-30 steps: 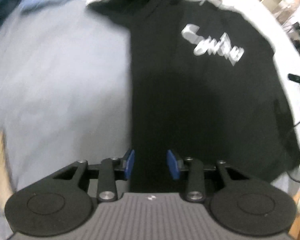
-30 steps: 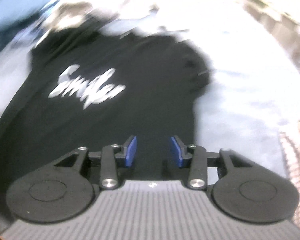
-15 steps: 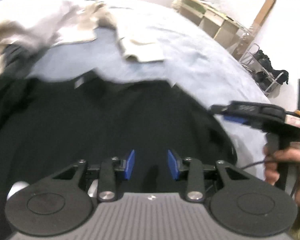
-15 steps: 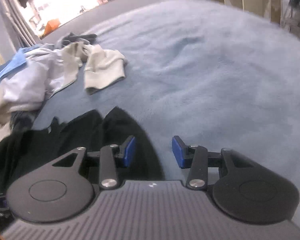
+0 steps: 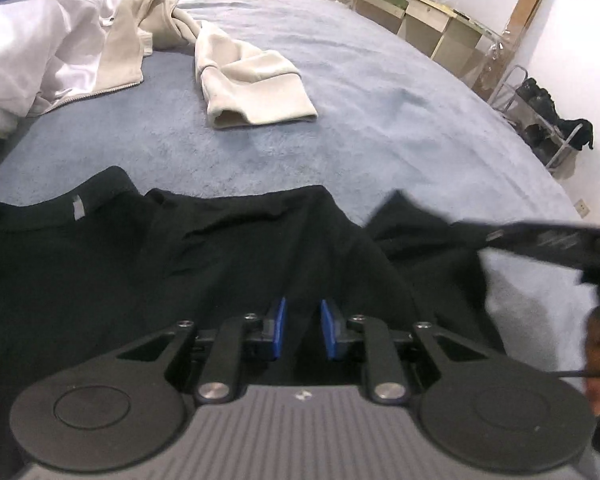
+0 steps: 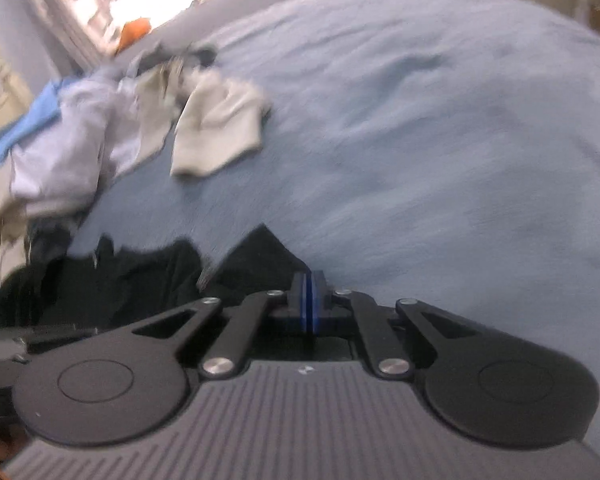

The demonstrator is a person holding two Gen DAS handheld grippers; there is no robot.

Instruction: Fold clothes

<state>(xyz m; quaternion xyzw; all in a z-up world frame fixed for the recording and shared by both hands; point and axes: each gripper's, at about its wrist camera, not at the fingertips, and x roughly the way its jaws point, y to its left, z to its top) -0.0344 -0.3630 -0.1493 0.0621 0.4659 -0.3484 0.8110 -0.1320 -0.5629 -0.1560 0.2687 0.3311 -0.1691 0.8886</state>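
We are pinching the black cotton T-shirt's (image 5: 228,264) edge, right gripper (image 6: 309,304) clamped, left gripper (image 5: 302,326) closing over cloth, to lift a fold

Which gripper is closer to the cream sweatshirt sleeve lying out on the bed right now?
Neither clearly: both sit low at the black shirt, well short of the cream sleeve. The left gripper, jaws closing, is over the shirt; the right gripper is shut at its edge.

Right hand-held gripper (image 6: 310,300) clamped; left hand-held gripper (image 5: 302,330) closing.
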